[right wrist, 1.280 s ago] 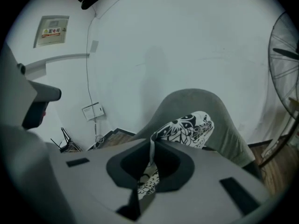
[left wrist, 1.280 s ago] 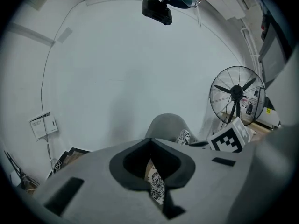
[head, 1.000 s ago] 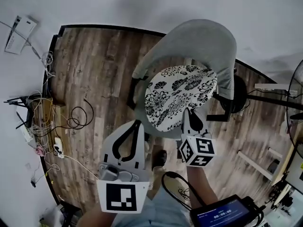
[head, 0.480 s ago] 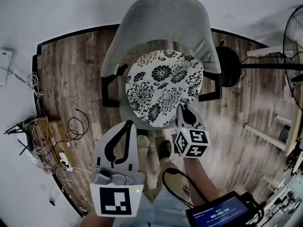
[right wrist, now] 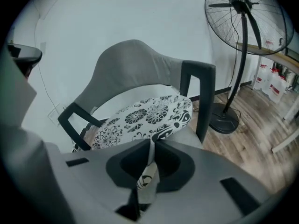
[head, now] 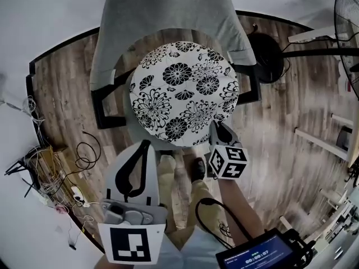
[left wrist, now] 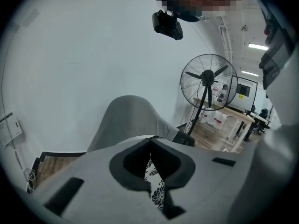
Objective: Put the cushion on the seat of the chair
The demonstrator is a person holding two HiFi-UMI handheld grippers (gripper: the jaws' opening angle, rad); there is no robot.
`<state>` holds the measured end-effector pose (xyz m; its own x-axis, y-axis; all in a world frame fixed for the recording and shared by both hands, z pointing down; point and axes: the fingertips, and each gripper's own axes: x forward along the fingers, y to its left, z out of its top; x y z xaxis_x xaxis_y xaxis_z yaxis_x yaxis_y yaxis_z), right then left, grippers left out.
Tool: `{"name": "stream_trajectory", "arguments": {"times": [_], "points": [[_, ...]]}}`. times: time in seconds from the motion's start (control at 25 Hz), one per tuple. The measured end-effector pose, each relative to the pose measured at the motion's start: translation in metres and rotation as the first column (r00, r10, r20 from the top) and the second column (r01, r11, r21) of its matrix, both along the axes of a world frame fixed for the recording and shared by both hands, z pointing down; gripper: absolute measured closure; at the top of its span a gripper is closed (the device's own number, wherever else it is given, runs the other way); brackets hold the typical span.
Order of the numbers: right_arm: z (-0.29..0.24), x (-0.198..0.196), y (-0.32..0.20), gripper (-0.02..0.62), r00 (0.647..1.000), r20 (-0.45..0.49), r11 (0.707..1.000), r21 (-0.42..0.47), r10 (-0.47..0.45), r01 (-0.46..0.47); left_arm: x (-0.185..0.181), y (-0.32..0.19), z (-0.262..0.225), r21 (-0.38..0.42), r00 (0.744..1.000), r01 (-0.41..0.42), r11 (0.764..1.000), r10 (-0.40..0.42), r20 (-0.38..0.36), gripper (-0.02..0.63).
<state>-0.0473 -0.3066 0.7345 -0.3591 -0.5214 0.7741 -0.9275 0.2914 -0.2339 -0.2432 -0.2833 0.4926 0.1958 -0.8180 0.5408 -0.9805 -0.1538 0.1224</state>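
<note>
Right gripper [head: 217, 129]: I had it pinched tight on the front edge of the cushion [head: 182, 91]. A fold of the flowery cloth sat between the jaws.
Left gripper [head: 145, 145]: Its jaws were together with nothing in them. It hung just in front of the cushion and did not touch it.
Cushion: It lay over the seat [right wrist: 186, 136] of the chair [head: 168, 10], between the two black arms. I thought most of it was resting on the seat, with only the pinched edge held up a little.
Done: I thought the cushion was nearly in its place.
Left to do: I thought I had to lower that edge, let go, and pull the right gripper away.
Boxes and bins: I saw none. The seat was the only thing holding something, and that was the cushion.
Around: A fan [head: 348, 15] stood beside the chair, and wires [head: 50, 167] lay on the wood floor [head: 67, 94].
</note>
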Motion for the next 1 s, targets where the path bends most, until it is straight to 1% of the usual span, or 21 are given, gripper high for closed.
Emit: {"name": "stream_trajectory", "arguments": {"times": [0.16, 0.28, 0.48, 0.68, 0.72, 0.76, 0.8, 0.84, 0.92, 1.0], "points": [[0.038, 0.031, 0.017, 0.567, 0.998, -0.014, 0.997, -0.057, 0.056, -0.057, 0.011, 0.002, 0.013, -0.012, 1.0, -0.016, 1.0, 0.016, -0.004, 0.601], [0.056, 0.046, 0.026, 0.558, 0.998, -0.024, 0.996, -0.067, 0.056, -0.058, 0.016, 0.004, 0.021, -0.023, 0.999, -0.033, 0.999, 0.033, 0.0, 0.601], [0.075, 0.044, 0.039, 0.561, 0.999, -0.02, 0.996, -0.076, 0.042, -0.043, 0.017, 0.006, 0.034, -0.034, 0.999, -0.037, 0.999, 0.037, 0.004, 0.601], [0.076, 0.048, 0.042, 0.567, 0.996, 0.005, 0.993, -0.076, 0.087, -0.086, 0.019, 0.008, 0.047, -0.044, 0.999, -0.037, 0.998, 0.037, 0.008, 0.601], [0.076, 0.05, 0.041, 0.555, 0.995, 0.005, 0.992, -0.08, 0.098, -0.097, 0.019, 0.008, 0.05, -0.046, 0.999, -0.037, 0.998, 0.038, 0.009, 0.601], [0.076, 0.053, 0.04, 0.53, 0.994, 0.006, 0.99, -0.086, 0.112, -0.111, 0.019, 0.008, 0.052, -0.048, 0.999, -0.038, 0.998, 0.039, 0.01, 0.601], [0.075, 0.057, 0.04, 0.497, 0.992, 0.007, 0.988, -0.091, 0.13, -0.128, 0.02, 0.009, 0.055, -0.05, 0.999, -0.039, 0.998, 0.04, 0.011, 0.601], [0.074, 0.061, 0.041, 0.451, 0.989, 0.005, 0.985, -0.089, 0.147, -0.146, 0.02, 0.009, 0.056, -0.051, 0.999, -0.041, 0.998, 0.042, 0.012, 0.601], [0.065, 0.07, 0.043, 0.411, 0.984, -0.014, 0.983, -0.052, 0.175, -0.176, 0.021, 0.01, 0.057, -0.052, 0.999, -0.046, 0.998, 0.047, 0.013, 0.601], [0.045, 0.074, 0.044, 0.405, 0.983, -0.046, 0.984, 0.024, 0.176, -0.176, 0.021, 0.011, 0.052, -0.052, 0.999, -0.048, 0.998, 0.048, 0.013, 0.601]]}}
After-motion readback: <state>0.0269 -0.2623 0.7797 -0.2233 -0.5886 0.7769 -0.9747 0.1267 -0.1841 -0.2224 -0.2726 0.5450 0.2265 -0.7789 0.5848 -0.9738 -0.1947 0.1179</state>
